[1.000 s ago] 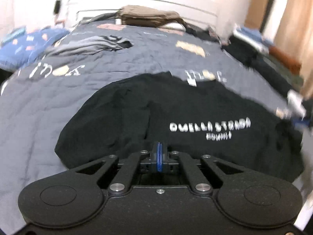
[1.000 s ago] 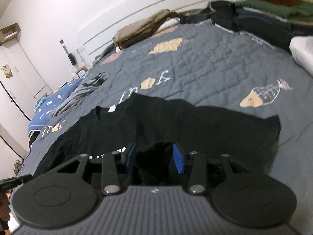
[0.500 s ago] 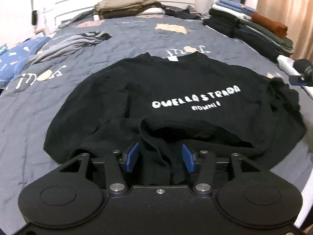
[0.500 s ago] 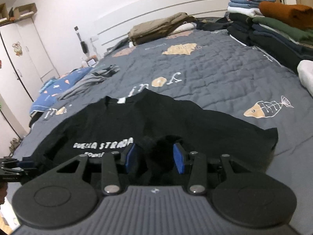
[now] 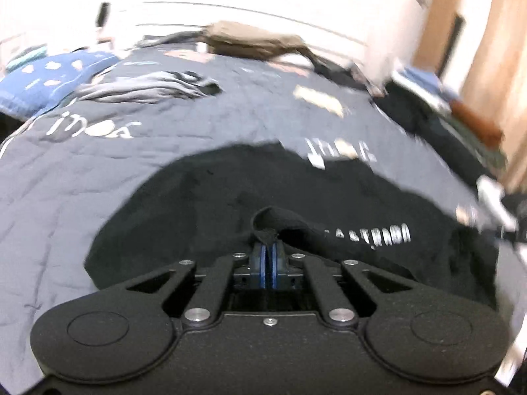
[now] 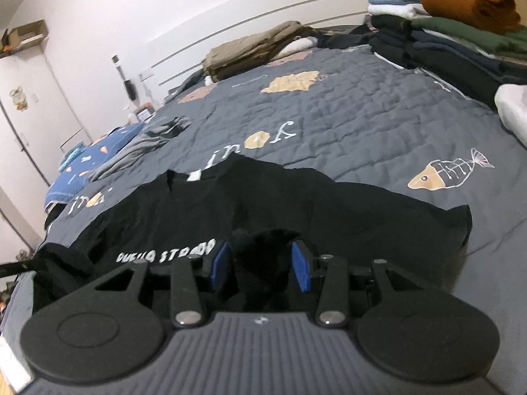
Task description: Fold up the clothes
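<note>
Fabric is now clamped in the left tongs (image 5: 268, 252): half a second ago their blue pads stood apart around a ridge of the black T-shirt (image 5: 204, 204), and in this moment they are pressed together on a small tuft of its near hem, which rises in a loop just ahead of them. The left view has also gone blurred and swung lower, so that hand looks to be moving with the cloth. The right tongs (image 6: 260, 263) have not followed; their pads are spread as they were, with a hump of black cloth sitting between them and not pinched.

For the folding, I judge this as 1 corner of the hem taken and the other about to be; with both held, the bottom edge could be carried up toward the collar. The shirt itself lies spread, print side up, on the grey quilted bed (image 6: 362, 115), collar toward the headboard.

Only the right view is sharp enough to show the white collar label, the far sleeve lying flat, and the stacks of folded clothes (image 6: 461, 23) along the bed's edge. Only the left view shows the pinch itself, and the hem lifting across part of the white lettering (image 5: 372, 235).
</note>
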A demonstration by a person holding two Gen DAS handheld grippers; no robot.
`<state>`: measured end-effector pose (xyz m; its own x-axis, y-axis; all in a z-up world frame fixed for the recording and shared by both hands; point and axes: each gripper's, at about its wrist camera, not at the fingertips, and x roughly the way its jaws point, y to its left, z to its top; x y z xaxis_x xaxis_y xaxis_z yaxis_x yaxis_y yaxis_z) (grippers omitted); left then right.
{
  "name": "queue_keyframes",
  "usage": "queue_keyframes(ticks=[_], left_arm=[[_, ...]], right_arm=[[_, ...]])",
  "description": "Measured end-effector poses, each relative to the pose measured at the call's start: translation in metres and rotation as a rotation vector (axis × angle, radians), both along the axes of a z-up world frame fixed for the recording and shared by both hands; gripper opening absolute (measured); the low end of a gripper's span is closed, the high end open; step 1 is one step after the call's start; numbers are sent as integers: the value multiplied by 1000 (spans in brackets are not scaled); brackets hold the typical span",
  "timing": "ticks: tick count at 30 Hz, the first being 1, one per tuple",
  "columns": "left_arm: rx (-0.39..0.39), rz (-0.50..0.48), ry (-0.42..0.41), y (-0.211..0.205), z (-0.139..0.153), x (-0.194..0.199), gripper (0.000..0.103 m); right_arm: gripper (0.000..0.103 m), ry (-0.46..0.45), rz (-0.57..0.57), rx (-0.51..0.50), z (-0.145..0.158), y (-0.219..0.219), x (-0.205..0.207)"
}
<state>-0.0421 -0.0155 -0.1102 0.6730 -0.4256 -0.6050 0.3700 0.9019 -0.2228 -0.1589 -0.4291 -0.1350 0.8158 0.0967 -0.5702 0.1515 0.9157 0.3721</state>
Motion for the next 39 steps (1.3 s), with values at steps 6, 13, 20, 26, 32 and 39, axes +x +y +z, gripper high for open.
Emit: queue_keyframes(ticks=[6, 13, 20, 26, 32, 39], left_arm=[[9, 117, 35, 4, -8, 43, 3], [-7, 233, 92, 15, -14, 85, 4], [173, 58, -49, 0, 1, 27, 21], [412, -79, -258, -31, -7, -19, 58], [604, -237, -339, -71, -26, -27, 58], [718, -284, -304, -80, -57, -17, 44]], right_arm=[[42, 50, -68, 26, -19, -9, 17], [42, 30, -101, 54, -19, -16, 16], [42, 2, -78, 67, -9, -17, 12], [42, 10, 33, -3, -2, 3, 9], [42, 31, 67, -19, -4, 11, 11], [42, 43, 106, -28, -7, 18, 14]])
